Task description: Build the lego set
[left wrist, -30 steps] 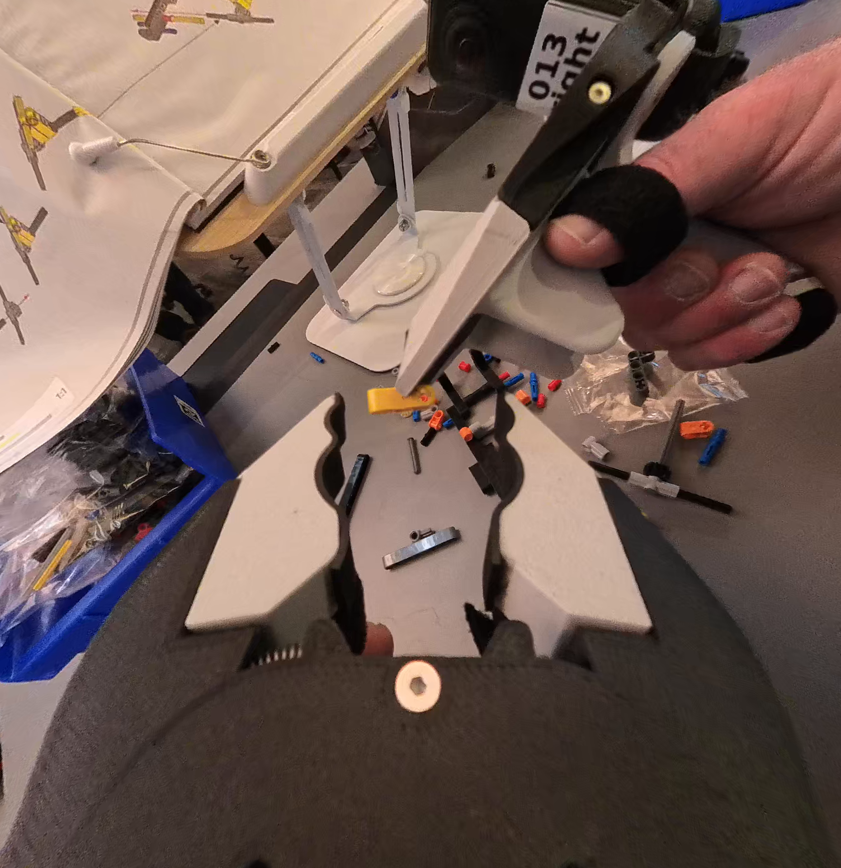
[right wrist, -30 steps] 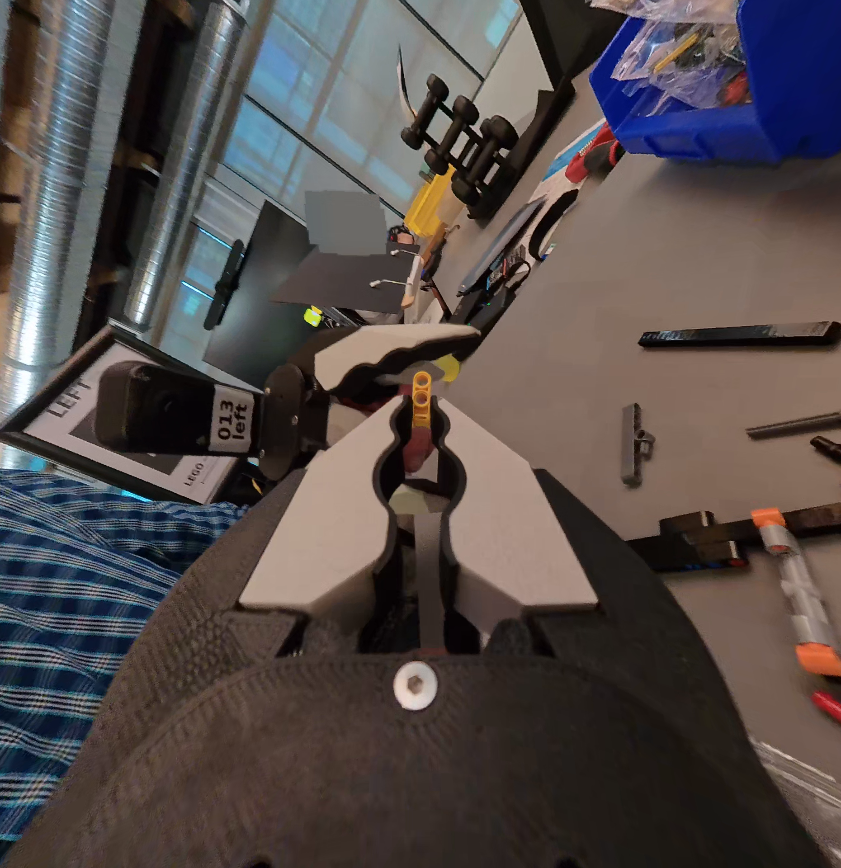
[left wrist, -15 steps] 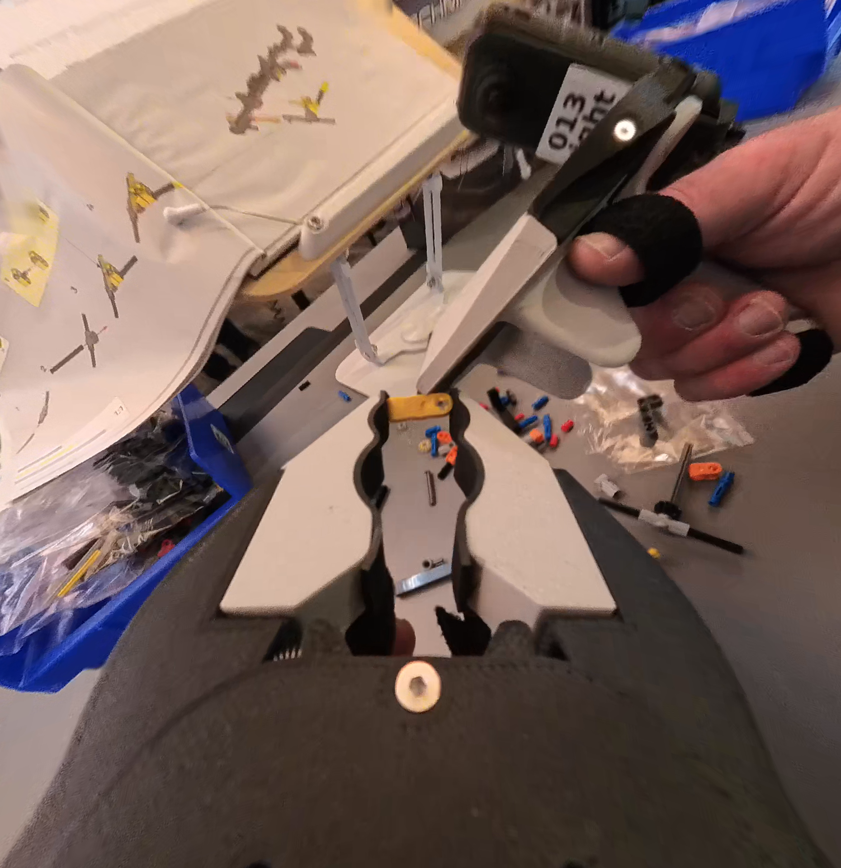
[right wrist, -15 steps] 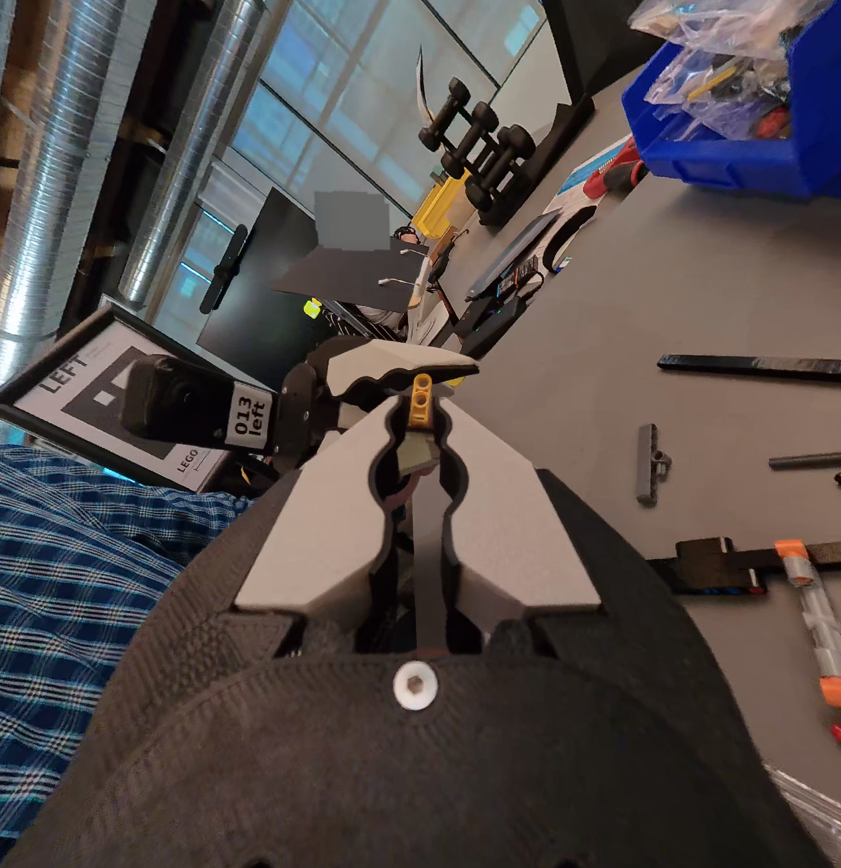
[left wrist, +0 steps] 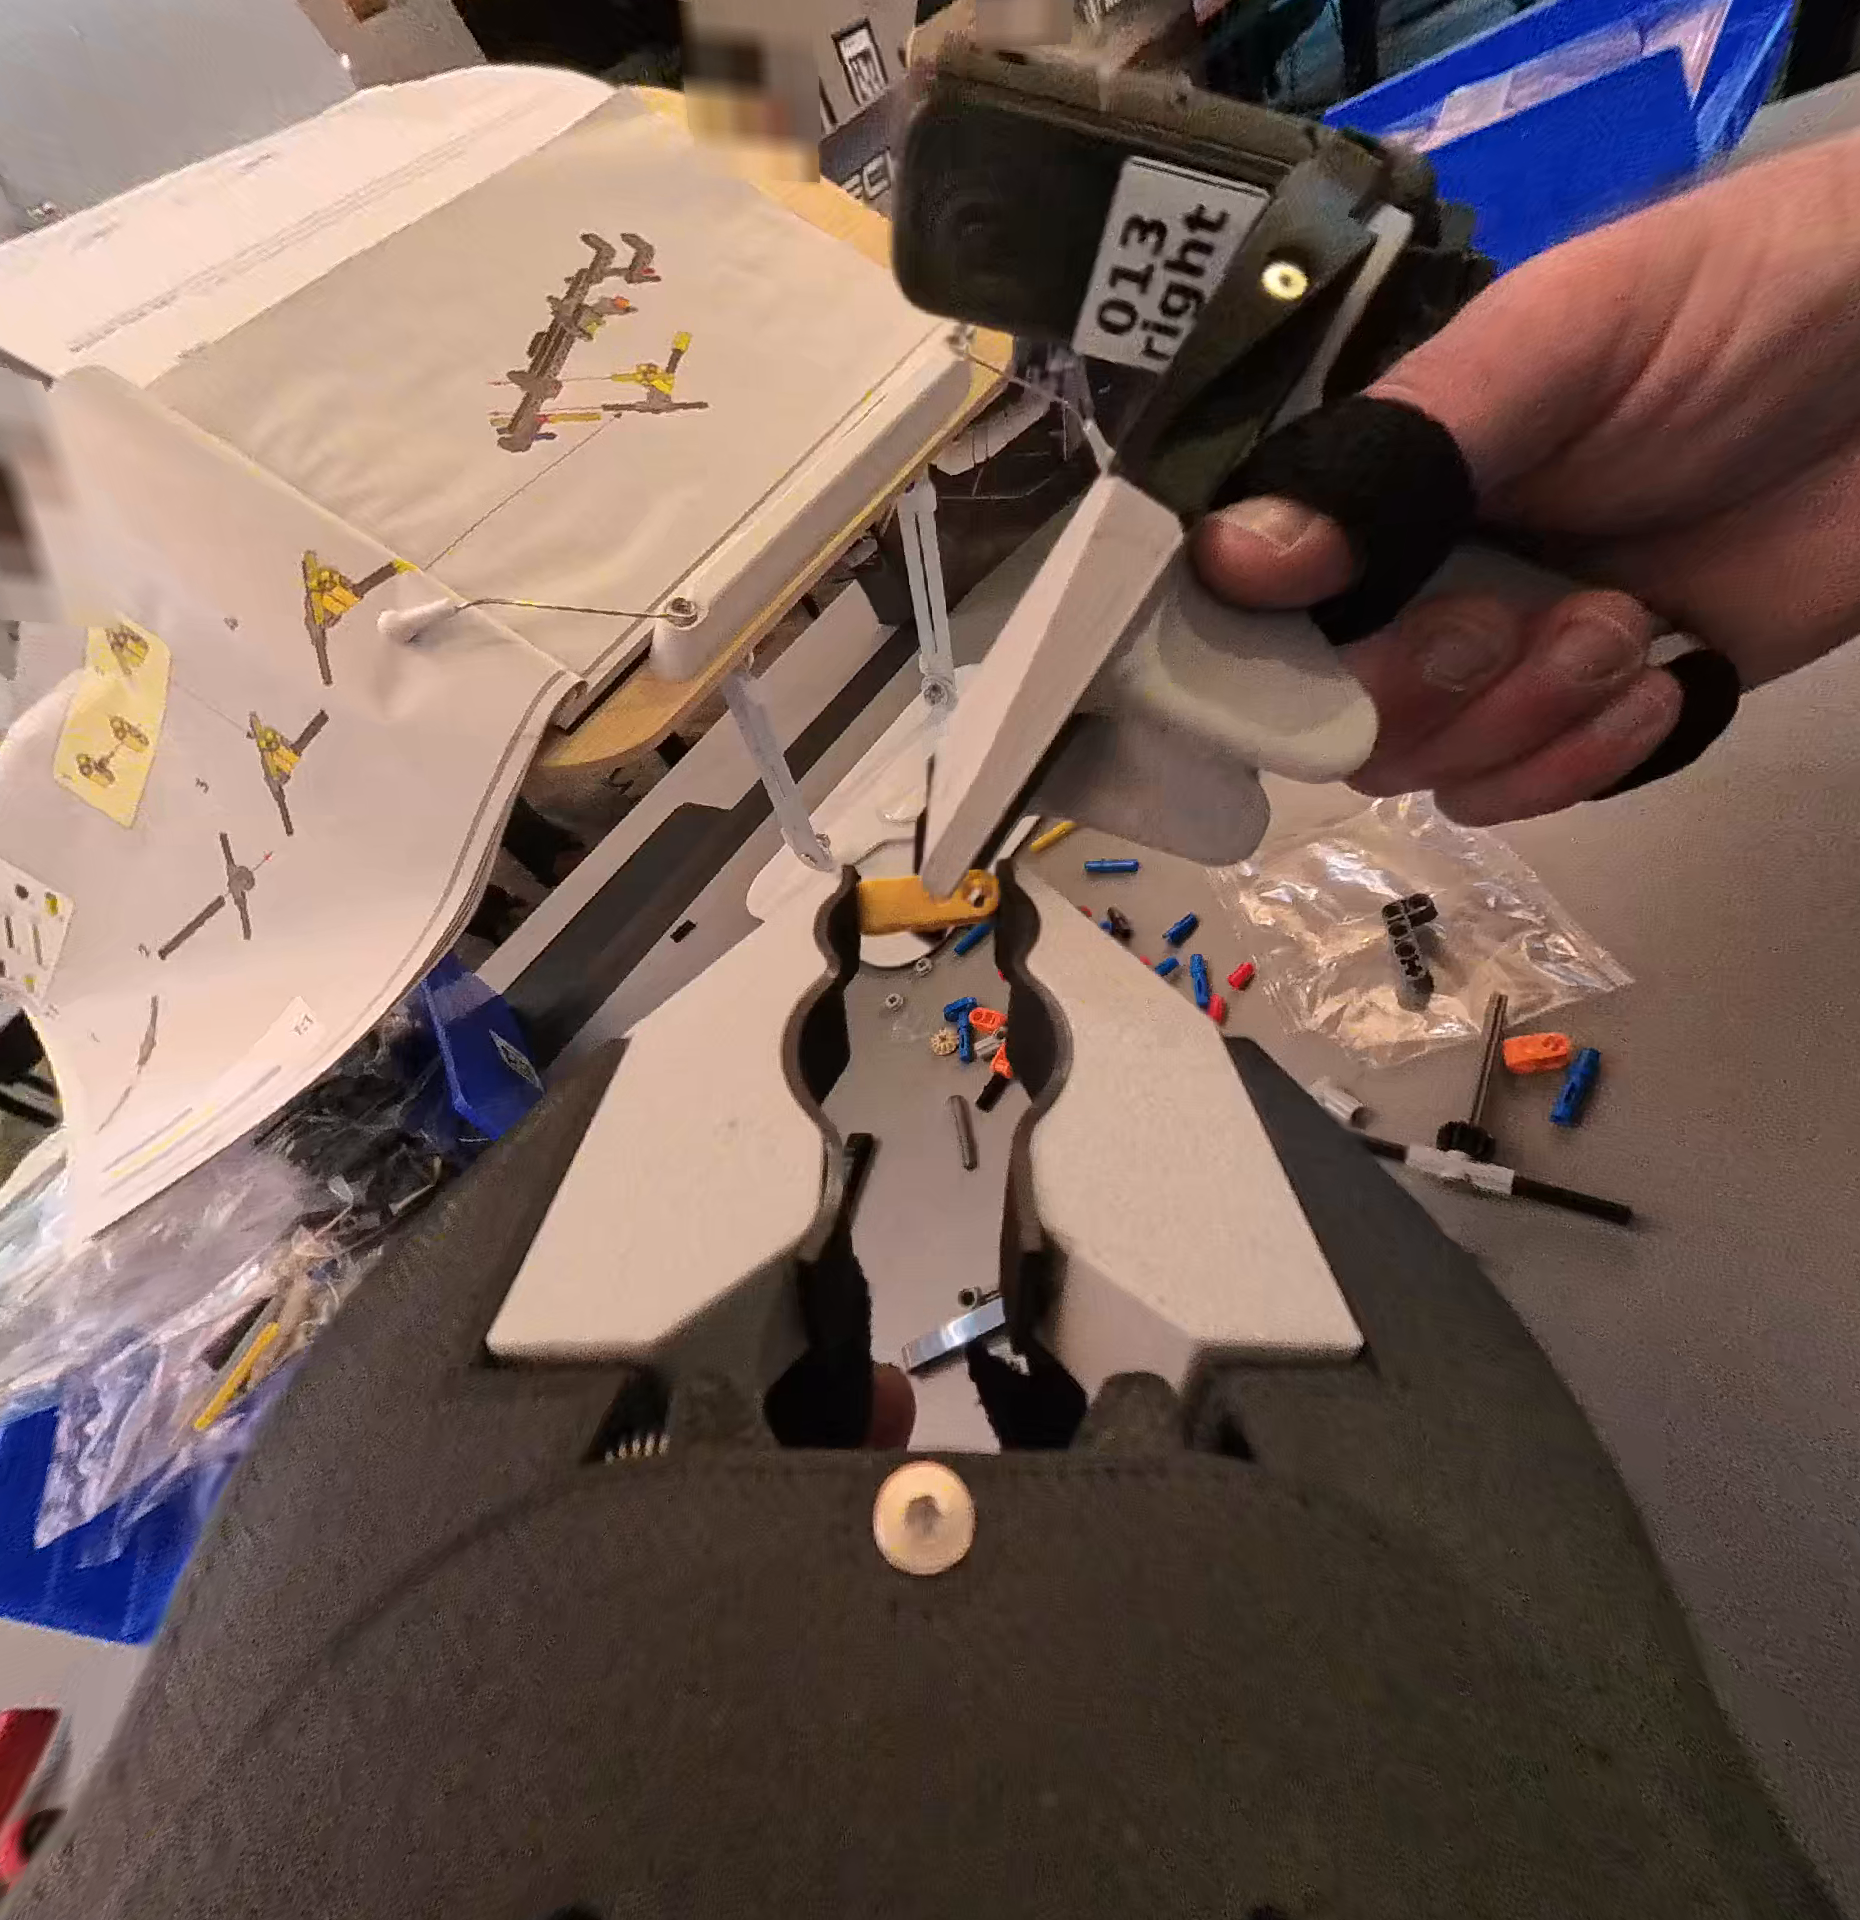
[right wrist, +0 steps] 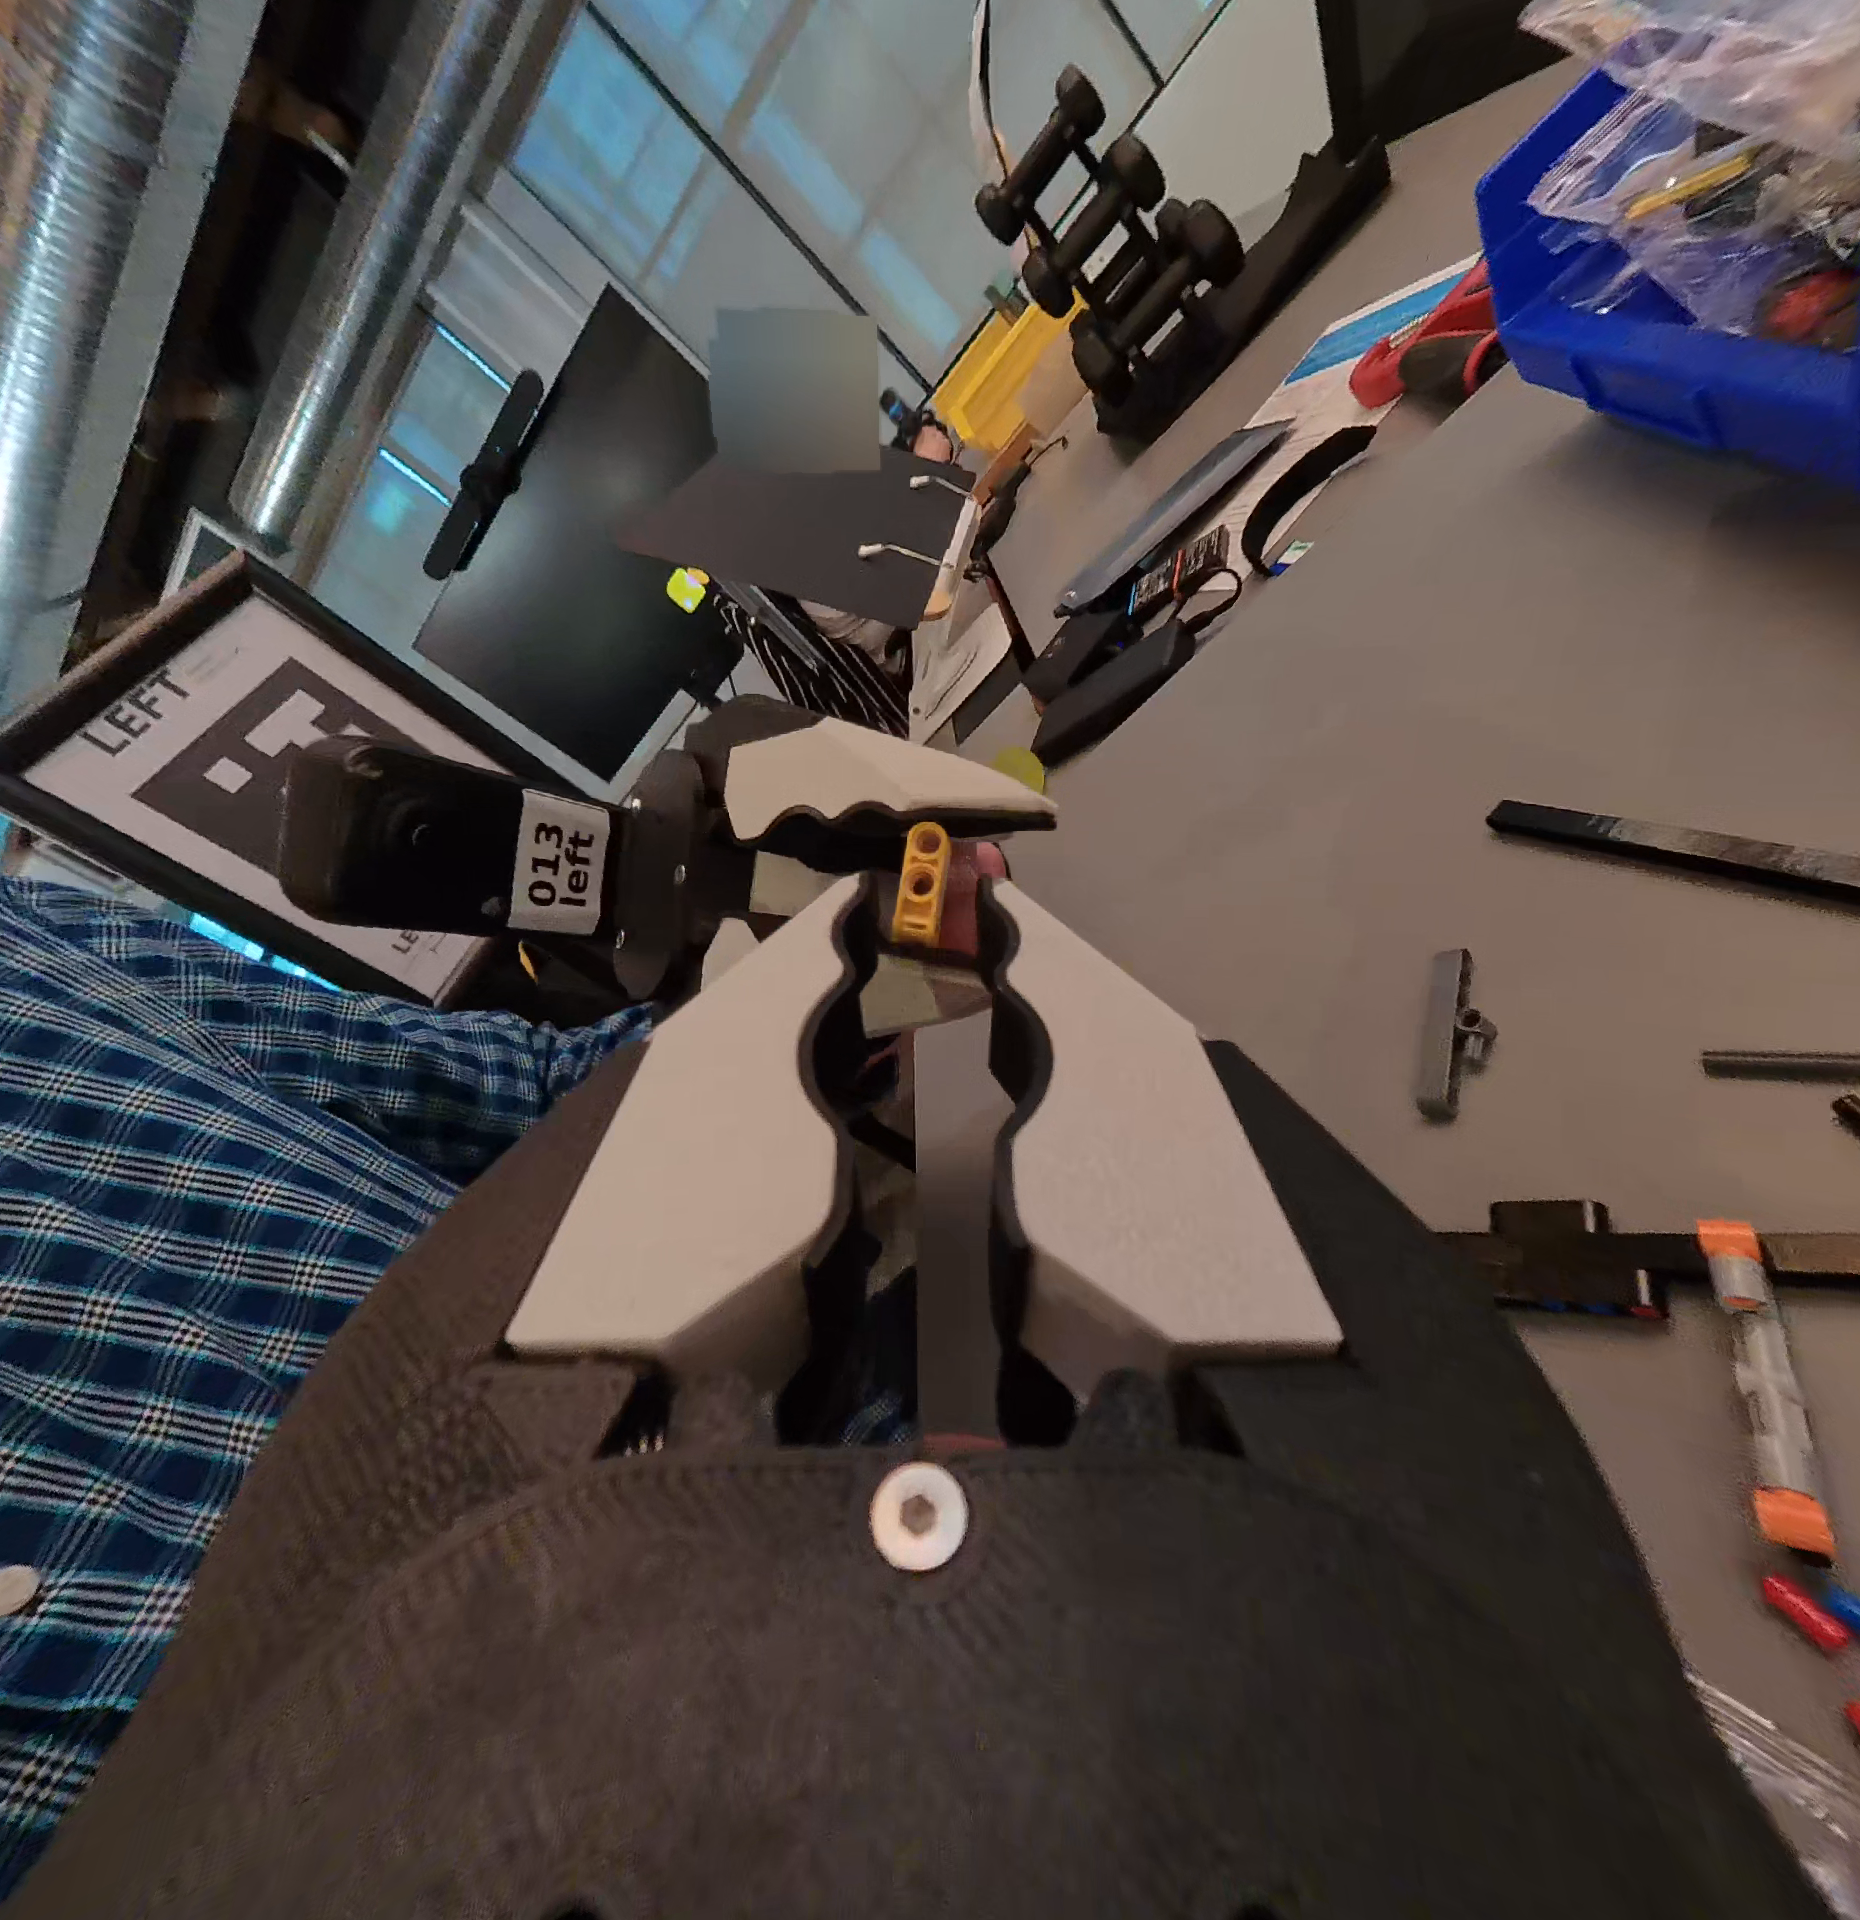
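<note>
A short yellow lego beam (left wrist: 924, 902) hangs in the air between both grippers. My left gripper (left wrist: 926, 904) is shut on it, one fingertip at each end; in the right wrist view its fingers (right wrist: 884, 795) clamp the beam (right wrist: 921, 883) from above and below. My right gripper (right wrist: 924, 894) straddles the same beam with its jaws a little apart, and a slim gap shows on each side. In the left wrist view the right gripper (left wrist: 952, 878) comes down from the upper right, held by a hand (left wrist: 1591, 540).
An open instruction booklet (left wrist: 386, 436) on a stand sits at the left. A blue bin (left wrist: 64, 1538) of bagged parts is below it. Loose pins, axles and a plastic bag (left wrist: 1414, 966) lie on the grey table (right wrist: 1425, 727), with a black beam assembly (right wrist: 1653, 1262) and a long black strip (right wrist: 1684, 857). Both grippers' tips are close together, under 4 cm apart. Both grippers' tips are roughly 15 cm from the black beam assembly (right wrist: 1653, 1262).
My left gripper has risen from the table and shut on the yellow beam that the right gripper held. The right gripper's jaws have widened slightly around the beam.
</note>
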Motion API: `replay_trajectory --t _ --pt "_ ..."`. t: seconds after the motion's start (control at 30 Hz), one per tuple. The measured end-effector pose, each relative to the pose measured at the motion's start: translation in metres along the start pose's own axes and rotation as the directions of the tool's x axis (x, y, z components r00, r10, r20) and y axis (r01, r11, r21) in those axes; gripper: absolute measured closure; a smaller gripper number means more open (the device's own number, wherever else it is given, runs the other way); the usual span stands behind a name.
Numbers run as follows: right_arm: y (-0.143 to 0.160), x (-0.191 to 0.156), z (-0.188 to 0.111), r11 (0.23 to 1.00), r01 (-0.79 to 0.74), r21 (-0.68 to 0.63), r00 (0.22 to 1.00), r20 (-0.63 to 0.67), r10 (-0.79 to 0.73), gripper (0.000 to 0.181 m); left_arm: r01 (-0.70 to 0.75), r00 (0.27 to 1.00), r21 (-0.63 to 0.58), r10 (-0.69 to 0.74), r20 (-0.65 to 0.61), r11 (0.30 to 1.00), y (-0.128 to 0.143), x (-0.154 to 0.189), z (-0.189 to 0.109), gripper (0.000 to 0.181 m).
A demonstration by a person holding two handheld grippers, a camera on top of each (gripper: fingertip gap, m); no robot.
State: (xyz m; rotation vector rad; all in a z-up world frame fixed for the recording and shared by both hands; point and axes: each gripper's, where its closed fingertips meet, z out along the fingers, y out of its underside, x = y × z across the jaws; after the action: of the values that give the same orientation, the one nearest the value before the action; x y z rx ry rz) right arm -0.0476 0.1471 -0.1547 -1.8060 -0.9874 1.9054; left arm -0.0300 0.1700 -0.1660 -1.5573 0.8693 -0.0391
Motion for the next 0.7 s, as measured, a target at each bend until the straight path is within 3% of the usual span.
replay_trajectory --t 0.1,0.7 --pt "0.004 0.0 0.003 0.999 0.015 -0.028 1.0 0.005 -0.014 0.174 -0.033 0.999 -0.024 0.033 -0.007 0.999 0.002 0.003 0.001 0.158" --pt "0.004 0.011 0.009 0.999 0.044 -0.023 0.996 -0.075 -0.046 0.176 -0.012 1.0 -0.047 0.012 -0.007 0.999 0.013 -0.002 -0.001 0.158"
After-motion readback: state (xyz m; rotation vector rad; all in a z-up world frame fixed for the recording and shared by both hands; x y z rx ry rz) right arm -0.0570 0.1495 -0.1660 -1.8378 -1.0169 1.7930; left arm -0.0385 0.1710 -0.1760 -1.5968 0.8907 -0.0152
